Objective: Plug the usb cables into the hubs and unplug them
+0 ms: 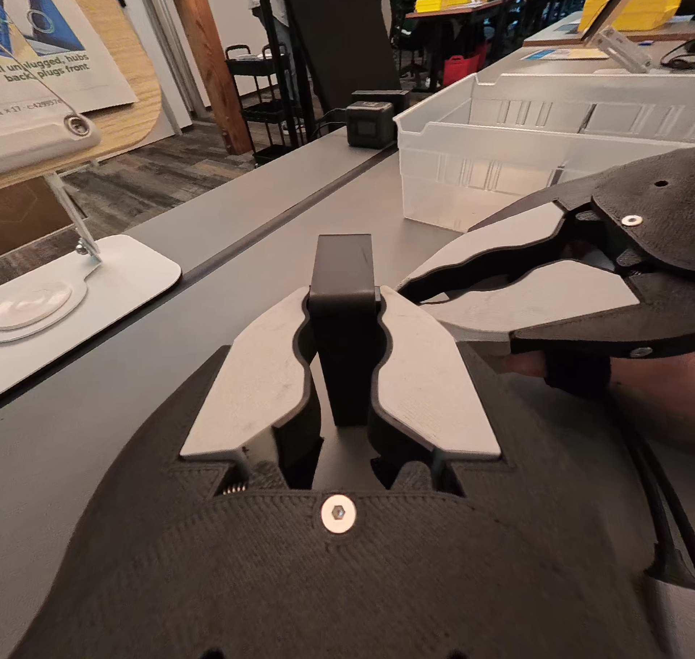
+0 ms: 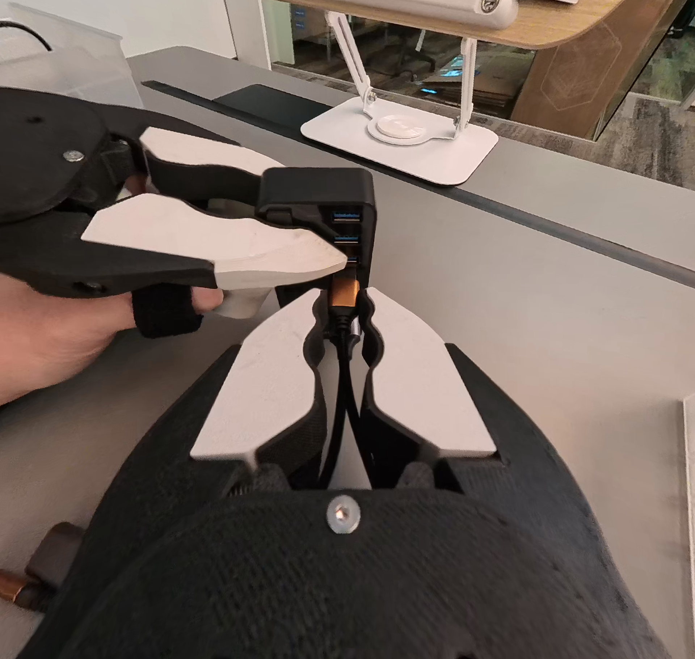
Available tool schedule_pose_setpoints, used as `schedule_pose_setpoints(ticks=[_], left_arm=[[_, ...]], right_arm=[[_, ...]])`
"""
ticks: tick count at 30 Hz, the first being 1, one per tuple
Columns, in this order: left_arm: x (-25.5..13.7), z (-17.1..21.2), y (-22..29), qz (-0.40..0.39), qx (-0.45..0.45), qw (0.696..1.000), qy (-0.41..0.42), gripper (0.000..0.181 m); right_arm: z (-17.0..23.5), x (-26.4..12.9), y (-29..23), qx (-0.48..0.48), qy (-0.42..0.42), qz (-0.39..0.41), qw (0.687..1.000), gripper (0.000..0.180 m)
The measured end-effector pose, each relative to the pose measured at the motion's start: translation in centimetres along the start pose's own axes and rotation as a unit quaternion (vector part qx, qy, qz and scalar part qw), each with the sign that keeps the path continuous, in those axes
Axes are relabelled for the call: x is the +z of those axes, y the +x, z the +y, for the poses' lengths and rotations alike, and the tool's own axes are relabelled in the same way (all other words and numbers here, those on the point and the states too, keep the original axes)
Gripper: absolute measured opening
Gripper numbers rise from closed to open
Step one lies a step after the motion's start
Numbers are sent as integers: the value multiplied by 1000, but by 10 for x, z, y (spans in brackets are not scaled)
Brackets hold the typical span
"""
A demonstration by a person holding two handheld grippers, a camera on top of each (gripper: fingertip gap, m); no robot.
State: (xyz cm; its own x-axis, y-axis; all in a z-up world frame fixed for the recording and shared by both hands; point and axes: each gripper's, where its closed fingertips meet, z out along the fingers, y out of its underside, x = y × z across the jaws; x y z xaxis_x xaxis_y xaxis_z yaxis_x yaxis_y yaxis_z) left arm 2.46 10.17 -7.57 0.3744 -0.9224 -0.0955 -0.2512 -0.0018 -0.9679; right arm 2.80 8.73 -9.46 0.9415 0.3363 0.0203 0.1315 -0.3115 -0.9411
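So the black hub (image 2: 317, 204) is held up off the grey desk (image 2: 526, 302), pinched between the fingers of the left gripper (image 1: 343, 298), which clamp it on both sides near its front end. In the right wrist view the hub's side with the blue ports faces the right gripper (image 2: 343, 295), and that one is squeezed onto the orange plug (image 2: 343, 293) of a black cable (image 2: 344, 377), right below the hub's lowest port. The plug tip touches or sits in that port, can't tell how deep. The left gripper reaches in from the hub's left, roughly level, with a bare hand (image 2: 49, 340) under it. Beyond the hub is a white stand base (image 2: 451, 159); a clear bin (image 1: 489, 159) sits on the desk to its other side.
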Motion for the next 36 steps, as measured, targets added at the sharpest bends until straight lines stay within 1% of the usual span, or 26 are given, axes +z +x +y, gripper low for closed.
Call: schedule_pose_setpoints(ticks=[1, 3, 4, 6, 7, 9, 12, 15, 18, 20, 23, 27, 31, 34, 36], left_arm=[[-1, 1, -6, -16, -1, 1000, -2, 27], [-10, 4, -36, -91, 7, 996, -3, 26], [-13, 5, -41, -81, -5, 997, 2, 26], [-16, 4, -31, 6, -58, 998, 17, 26], [-18, 4, -30, 19, -77, 997, 18, 26], [-21, 5, -34, 13, -82, 996, 16, 26], [-26, 8, -39, -3, -62, 998, 9, 26], [-30, 9, -41, 0, -62, 998, 6, 26], [-33, 9, -43, 10, -73, 997, 8, 26], [-34, 10, -45, 11, -76, 997, 8, 26], [-36, 10, -46, 12, -79, 997, 11, 26], [-35, 10, -46, 6, -69, 998, 8, 26], [-36, 11, -46, 2, -70, 998, 8, 26], [-38, 11, -47, 0, -69, 998, 9, 26], [-39, 11, -49, 0, -72, 997, 10, 26]], right_arm=[[0, -1, -1, -5, -1, -7, 1000, 17], [-1, -8, -3, -9, 3, -19, 1000, 17], [-1, -11, -2, -6, 4, -17, 1000, 17], [0, -15, 0, -2, 4, -11, 1000, 17], [1, -16, 1, 6, -3, -13, 1000, 17], [2, -17, 3, 17, -7, -23, 1000, 16], [8, -20, 10, 22, -30, -31, 999, 16], [19, -23, 15, 9, -53, -40, 998, 16], [36, -22, 14, 0, -98, -57, 994, 16], [41, -21, 19, -8, -113, -47, 992, 21], [32, -26, 23, -3, -97, -45, 994, 23], [9, -38, 26, 23, -40, -38, 998, 24], [-3, -44, 32, 0, 6, -4, 1000, 24], [-3, -43, 28, -8, 5, -4, 1000, 24], [7, -40, 22, -22, -26, -15, 999, 24]])
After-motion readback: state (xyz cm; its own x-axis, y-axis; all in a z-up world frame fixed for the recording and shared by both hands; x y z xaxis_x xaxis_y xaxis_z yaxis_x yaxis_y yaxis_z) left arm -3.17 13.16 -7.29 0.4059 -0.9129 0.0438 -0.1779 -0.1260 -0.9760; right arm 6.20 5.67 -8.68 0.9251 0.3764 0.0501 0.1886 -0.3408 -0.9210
